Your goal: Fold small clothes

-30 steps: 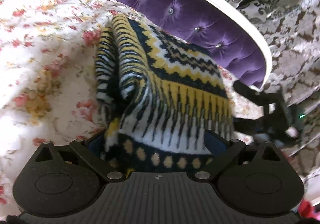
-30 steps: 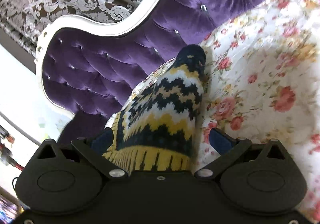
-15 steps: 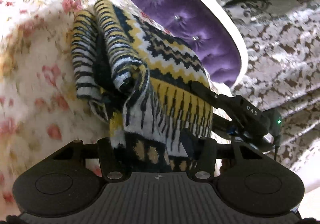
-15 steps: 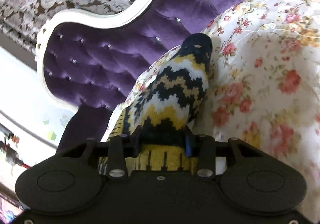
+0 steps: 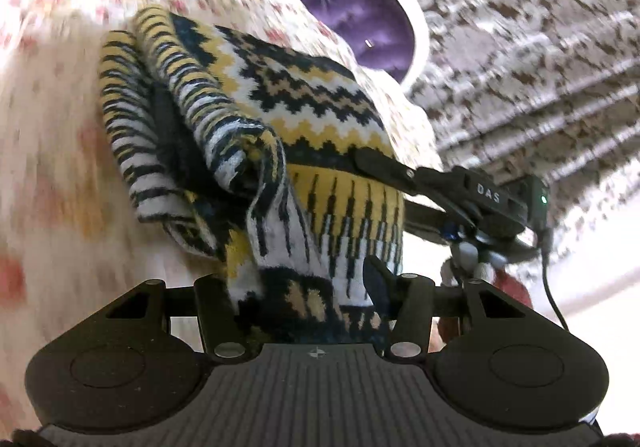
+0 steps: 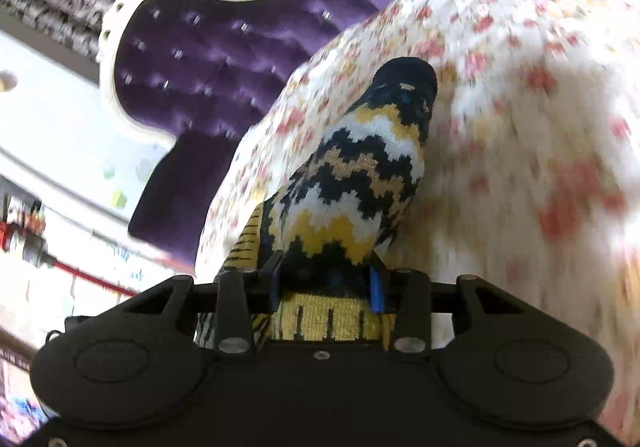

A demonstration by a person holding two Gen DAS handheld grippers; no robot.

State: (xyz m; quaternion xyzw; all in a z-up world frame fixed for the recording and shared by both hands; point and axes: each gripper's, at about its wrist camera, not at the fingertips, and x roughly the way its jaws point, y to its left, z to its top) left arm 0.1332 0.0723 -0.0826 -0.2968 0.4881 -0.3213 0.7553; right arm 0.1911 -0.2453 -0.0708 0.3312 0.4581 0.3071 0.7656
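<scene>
Knitwear fills both views: a small patterned sweater [image 5: 320, 119] in navy, yellow and white zigzags lies on the floral bedspread [image 5: 60, 127], and it serves as the landmark for everything else. Beyond the sweater stands the purple tufted headboard [image 6: 208, 59] with its white frame, and past that a wall of grey damask pattern [image 5: 540, 27].

The left claw [image 5: 310, 303] is clamped on the sweater's near hem, the fabric bunched between its two pads. To the left of that grip a striped sleeve [image 5: 132, 119] folds over the body of the garment. The right claw [image 6: 326, 283] grips another edge of the same sweater, blue pads pressed into the navy band; in the left wrist view this claw [image 5: 360, 161] reaches in from the sweater's right side, its body marked DAS.

A second ago both claws stood wide with the sweater lying loose between the fingers; half a second ago they had already closed on it, and the grip has not changed since. Compared with those frames, the sweater now stands steeper off the bedspread in the right wrist view, the headboard sits farther off, and the background is smeared with blur.
</scene>
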